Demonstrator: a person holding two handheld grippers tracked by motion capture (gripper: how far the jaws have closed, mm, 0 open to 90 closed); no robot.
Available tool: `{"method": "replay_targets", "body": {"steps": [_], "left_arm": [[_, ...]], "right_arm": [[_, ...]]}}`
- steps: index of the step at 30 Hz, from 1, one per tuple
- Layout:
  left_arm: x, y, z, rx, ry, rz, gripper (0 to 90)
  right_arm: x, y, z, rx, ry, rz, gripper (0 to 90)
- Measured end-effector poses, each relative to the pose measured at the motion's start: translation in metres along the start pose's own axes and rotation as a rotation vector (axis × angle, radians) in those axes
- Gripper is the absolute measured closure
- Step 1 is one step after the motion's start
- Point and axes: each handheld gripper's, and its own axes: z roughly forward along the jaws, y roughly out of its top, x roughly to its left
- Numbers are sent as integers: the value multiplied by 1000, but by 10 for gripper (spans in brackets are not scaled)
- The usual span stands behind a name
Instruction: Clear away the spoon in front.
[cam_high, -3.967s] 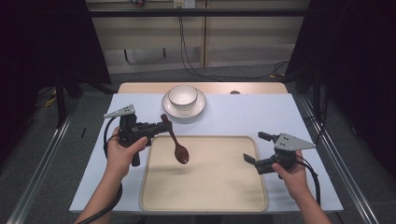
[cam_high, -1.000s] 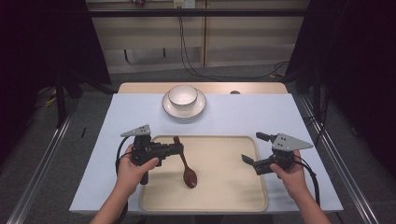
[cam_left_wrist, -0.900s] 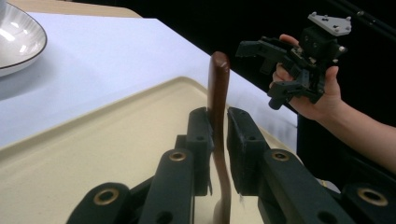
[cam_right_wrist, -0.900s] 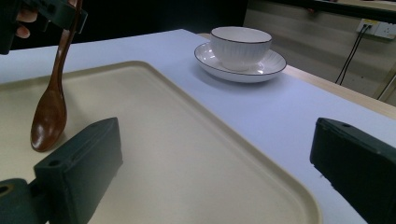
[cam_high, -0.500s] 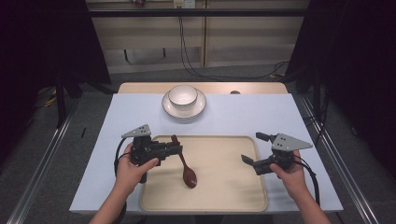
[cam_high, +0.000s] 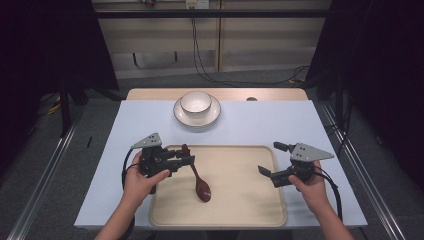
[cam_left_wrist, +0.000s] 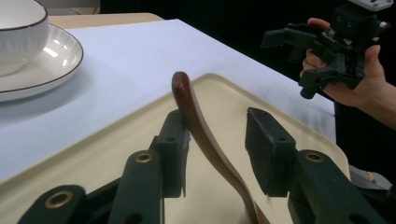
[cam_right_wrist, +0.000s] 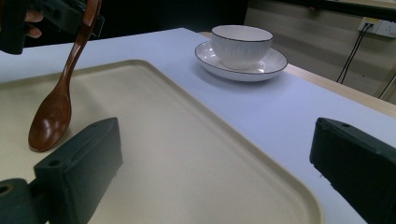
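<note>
A dark brown wooden spoon (cam_high: 197, 177) has its bowl resting on the beige tray (cam_high: 240, 210), left of middle. Its handle (cam_left_wrist: 201, 126) rises between the jaws of my left gripper (cam_high: 187, 159), which is open; the handle leans against one pad (cam_left_wrist: 175, 140) and stands clear of the other. In the right gripper view the spoon (cam_right_wrist: 51, 116) slants up toward that gripper. My right gripper (cam_high: 263, 171) hovers open over the tray's right edge, with nothing between its jaws.
A white bowl (cam_high: 195, 102) sits on a white saucer (cam_high: 200, 119) at the back middle of the pale blue table cover (cam_high: 300, 125). The bowl (cam_right_wrist: 240, 44) is beyond the tray's far rim. Bare tray lies between the two grippers.
Since four seconds ago my left gripper has come down and nearer with the spoon, whose bowl now rests on the tray. Over the last second little has moved. The right gripper stayed put.
</note>
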Motion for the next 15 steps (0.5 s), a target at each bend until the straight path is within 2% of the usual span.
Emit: {"method": "replay_targets", "body": {"steps": [6,15], "left_arm": [[1,2,-2,-4,13,24,569],[6,3,1,-3,27,38,541]], "right_arm": [[-1,0,0,2,-1,2,20],[2,-1,-2,19,0,-9,19]]}}
